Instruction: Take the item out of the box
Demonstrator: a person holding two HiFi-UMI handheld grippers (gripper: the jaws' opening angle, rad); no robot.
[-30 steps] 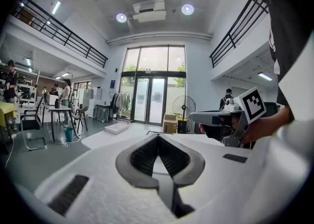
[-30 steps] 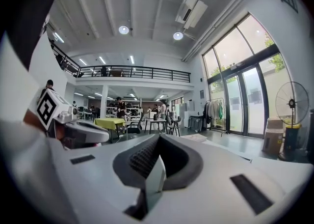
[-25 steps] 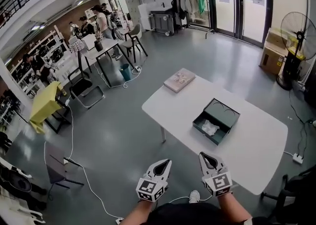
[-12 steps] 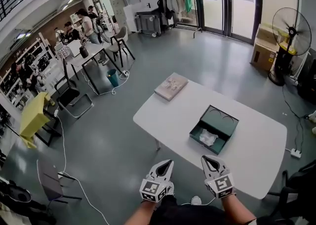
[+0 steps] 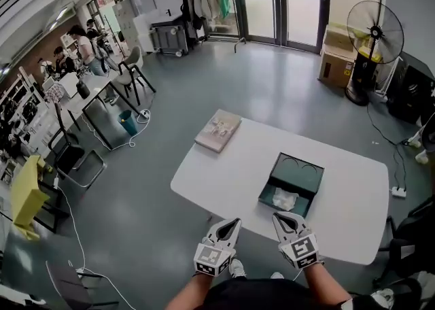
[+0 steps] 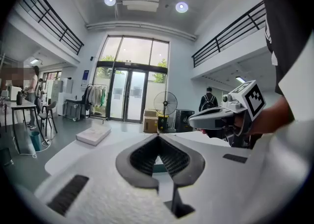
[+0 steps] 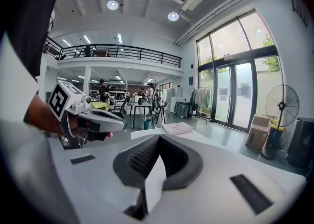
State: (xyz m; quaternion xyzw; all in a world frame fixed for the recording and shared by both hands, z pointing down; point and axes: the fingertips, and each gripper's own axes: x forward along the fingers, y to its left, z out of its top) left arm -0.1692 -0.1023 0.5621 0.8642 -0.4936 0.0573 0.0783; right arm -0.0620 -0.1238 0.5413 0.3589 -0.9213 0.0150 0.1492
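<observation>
Nearest the camera, two hand-held grippers are side by side, both aimed forward at the table. The white left gripper has its jaws pressed together with nothing between them. The white right gripper is likewise closed and empty. They seem to be held level like this as a carrying posture, because neither has reached the table edge.

Just beyond them is one white rounded table. One dark green rectangular box lies open on it, near the edge closest to the grippers. Its lid appears to be folded flat on the far side, though that is hard to make out from here. One white crumpled item sits in the near half of the box, uncovered, so it could be reached from above. Removing it has not begun, and a gripper would have to open before it could grasp anything.

One flat pale book-like slab rests on the far left corner of the table, well apart from the box.

Beyond the table are one black standing fan and one brown cardboard carton beside the glass doors.
</observation>
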